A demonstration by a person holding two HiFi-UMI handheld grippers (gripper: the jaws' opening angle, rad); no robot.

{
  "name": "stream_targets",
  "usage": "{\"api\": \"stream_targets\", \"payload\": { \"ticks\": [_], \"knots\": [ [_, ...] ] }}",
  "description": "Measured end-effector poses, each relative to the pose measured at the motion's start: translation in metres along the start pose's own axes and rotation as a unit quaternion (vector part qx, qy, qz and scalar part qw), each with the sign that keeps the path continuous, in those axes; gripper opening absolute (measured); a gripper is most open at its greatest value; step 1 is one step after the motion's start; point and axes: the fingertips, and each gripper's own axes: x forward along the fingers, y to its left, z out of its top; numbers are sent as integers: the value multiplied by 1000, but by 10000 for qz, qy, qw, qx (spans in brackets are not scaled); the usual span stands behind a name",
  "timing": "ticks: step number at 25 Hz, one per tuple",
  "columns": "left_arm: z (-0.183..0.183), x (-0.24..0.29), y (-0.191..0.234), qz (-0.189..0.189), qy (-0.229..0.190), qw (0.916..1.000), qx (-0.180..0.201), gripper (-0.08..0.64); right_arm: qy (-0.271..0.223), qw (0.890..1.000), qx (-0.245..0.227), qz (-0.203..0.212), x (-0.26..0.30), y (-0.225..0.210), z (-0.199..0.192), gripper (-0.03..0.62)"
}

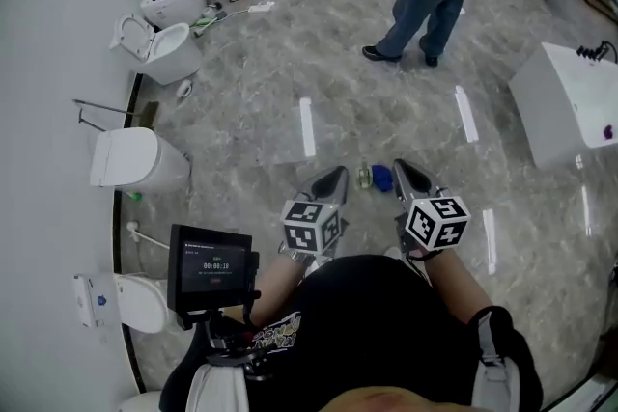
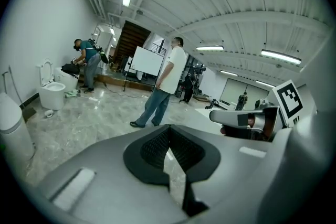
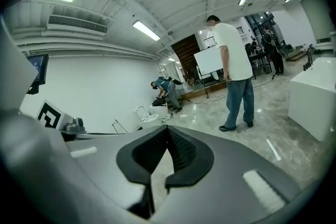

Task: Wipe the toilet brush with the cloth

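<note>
Left gripper [image 1: 336,175]: fingers pressed together, nothing between them; points forward, slightly downward. Right gripper [image 1: 404,171]: same condition, fingers together, empty. Both level side by side, tips apart, marker cubes uppermost. Left forearm [image 1: 273,283] and right forearm [image 1: 452,277] bent, close to torso.

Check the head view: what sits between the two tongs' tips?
Head view: a blue bundle, likely the cloth, and a small greenish item beside it lie on the floor, between the left tongs and right tongs.
</note>
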Motion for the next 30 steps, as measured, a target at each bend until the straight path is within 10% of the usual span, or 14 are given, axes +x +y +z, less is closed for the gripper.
{"api": "stream_targets", "payload": {
  "ticks": [6,12,30],
  "knots": [
    [6,16,-25,-354,9,9978,-560,9,-124,9993,-126,-316,-16,-14,15,3],
    [24,28,-3,295,-242,9992,118,8,-129,9992,-57,-383,-1,-25,25,3],
    [14,31,-18,163,-106,9992,336,8,125,9993,-218,-274,-3,-22,7,1]
  ]
}}
